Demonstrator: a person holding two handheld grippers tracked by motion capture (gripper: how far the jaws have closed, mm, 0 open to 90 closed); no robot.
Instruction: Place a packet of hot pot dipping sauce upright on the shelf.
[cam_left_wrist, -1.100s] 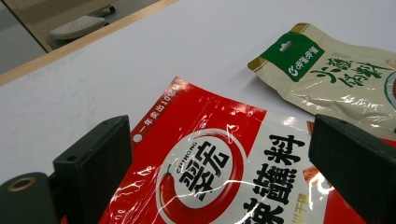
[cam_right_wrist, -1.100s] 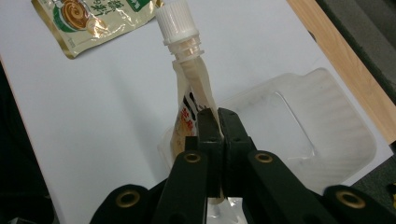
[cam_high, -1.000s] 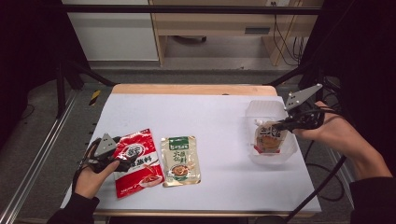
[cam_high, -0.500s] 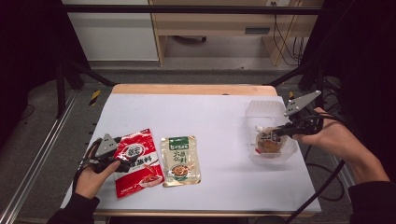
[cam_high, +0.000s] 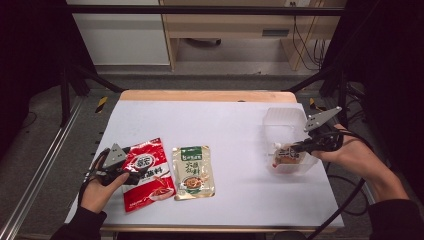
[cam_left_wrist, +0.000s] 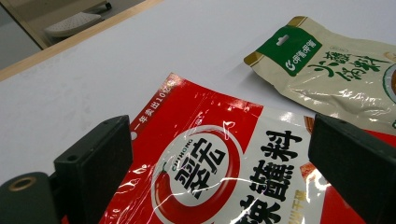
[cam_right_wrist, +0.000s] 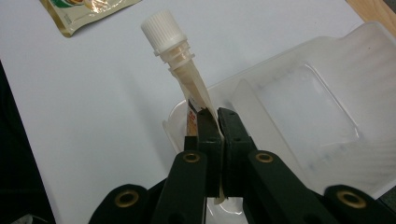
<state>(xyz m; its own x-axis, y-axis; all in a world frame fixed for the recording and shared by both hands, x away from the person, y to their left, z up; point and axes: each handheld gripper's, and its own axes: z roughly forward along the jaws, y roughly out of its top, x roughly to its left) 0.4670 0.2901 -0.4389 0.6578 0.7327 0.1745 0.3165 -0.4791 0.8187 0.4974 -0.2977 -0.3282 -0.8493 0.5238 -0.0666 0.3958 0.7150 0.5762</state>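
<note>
right gripper (cam_right_wrist: 214, 122): clamped on spout pouch (cam_right_wrist: 194, 88), over clear bin (cam_high: 285, 120)
left gripper (cam_left_wrist: 219, 154): jaws apart over red sachet (cam_left_wrist: 210, 168)

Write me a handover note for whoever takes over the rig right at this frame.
Right hand-held gripper: shut on the spouted pouch, holding it in the clear plastic bin at the table's right.
Left hand-held gripper: open, jaws either side of the red seasoning packet.
Done: spouted pouch brought into the bin, not released.
Left: release it; likely bin the red packet and the beige packet.
</note>
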